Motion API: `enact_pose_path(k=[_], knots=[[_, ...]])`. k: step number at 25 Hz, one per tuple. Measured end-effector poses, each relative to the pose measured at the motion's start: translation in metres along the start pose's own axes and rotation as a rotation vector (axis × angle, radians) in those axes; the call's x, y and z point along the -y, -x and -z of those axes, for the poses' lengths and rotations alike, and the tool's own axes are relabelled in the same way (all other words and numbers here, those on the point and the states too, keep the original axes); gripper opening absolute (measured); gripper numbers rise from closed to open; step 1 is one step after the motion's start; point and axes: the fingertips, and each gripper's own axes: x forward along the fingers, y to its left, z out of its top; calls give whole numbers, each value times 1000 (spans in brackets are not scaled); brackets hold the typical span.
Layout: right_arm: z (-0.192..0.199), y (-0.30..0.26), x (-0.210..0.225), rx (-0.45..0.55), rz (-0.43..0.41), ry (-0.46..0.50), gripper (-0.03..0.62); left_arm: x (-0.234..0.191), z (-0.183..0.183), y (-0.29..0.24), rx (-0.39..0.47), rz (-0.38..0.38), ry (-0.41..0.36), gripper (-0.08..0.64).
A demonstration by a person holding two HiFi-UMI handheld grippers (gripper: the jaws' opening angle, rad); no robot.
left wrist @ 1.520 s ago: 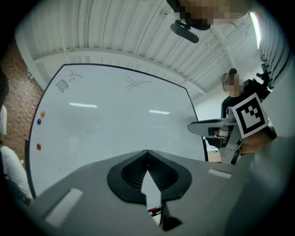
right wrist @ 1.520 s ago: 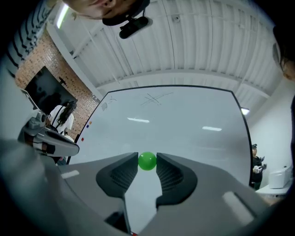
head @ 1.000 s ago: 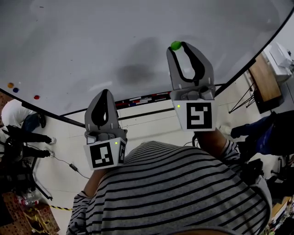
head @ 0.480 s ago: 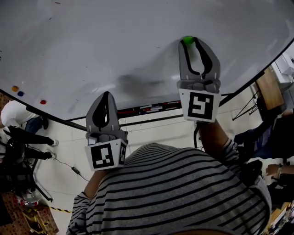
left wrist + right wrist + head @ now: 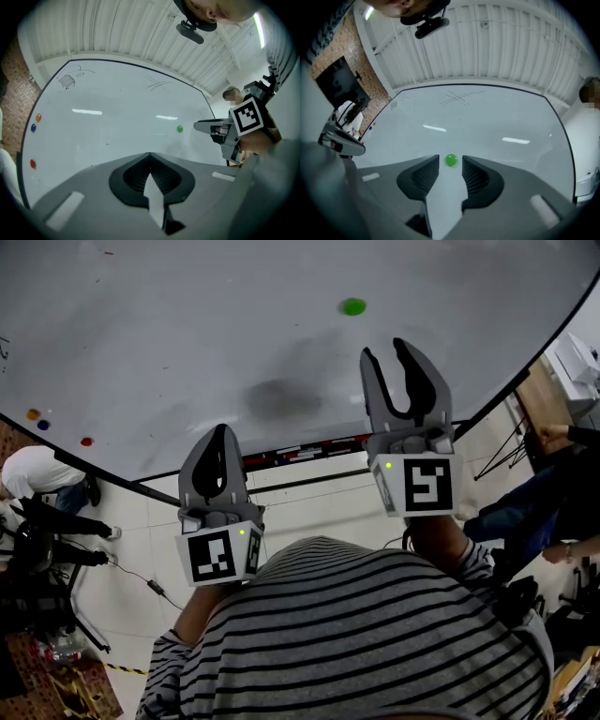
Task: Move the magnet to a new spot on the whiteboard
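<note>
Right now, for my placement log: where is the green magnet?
In the head view, the green magnet sticks to the whiteboard on the right side, just beyond the open right gripper, clear of its jaws.

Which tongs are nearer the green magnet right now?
Right. The right tongs sit open just short of the magnet, not touching it; the left tongs are shut, lower and well off to its left.

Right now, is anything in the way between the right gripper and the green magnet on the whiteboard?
No, nothing visible. The green magnet sits alone on the bare whiteboard, just beyond the right gripper, whose fingers are open and apart from it. Only empty board lies between them.
</note>
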Motion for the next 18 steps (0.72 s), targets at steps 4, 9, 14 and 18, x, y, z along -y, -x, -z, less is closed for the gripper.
enact_pose_path(k=[4, 9, 14, 18], knots=[[-12, 60, 9, -3, -20, -62, 106, 41, -10, 23, 11, 12, -9, 15], [-21, 136, 25, -44, -42, -111, 33, 102, -16, 64, -6, 14, 3, 15], [-14, 204, 38, -105, -77, -159, 0, 153, -18, 107, -35, -9, 2, 15], [-4, 235, 35, -164, -123, -195, 0, 171, -19, 131, -61, -31, -13, 15]])
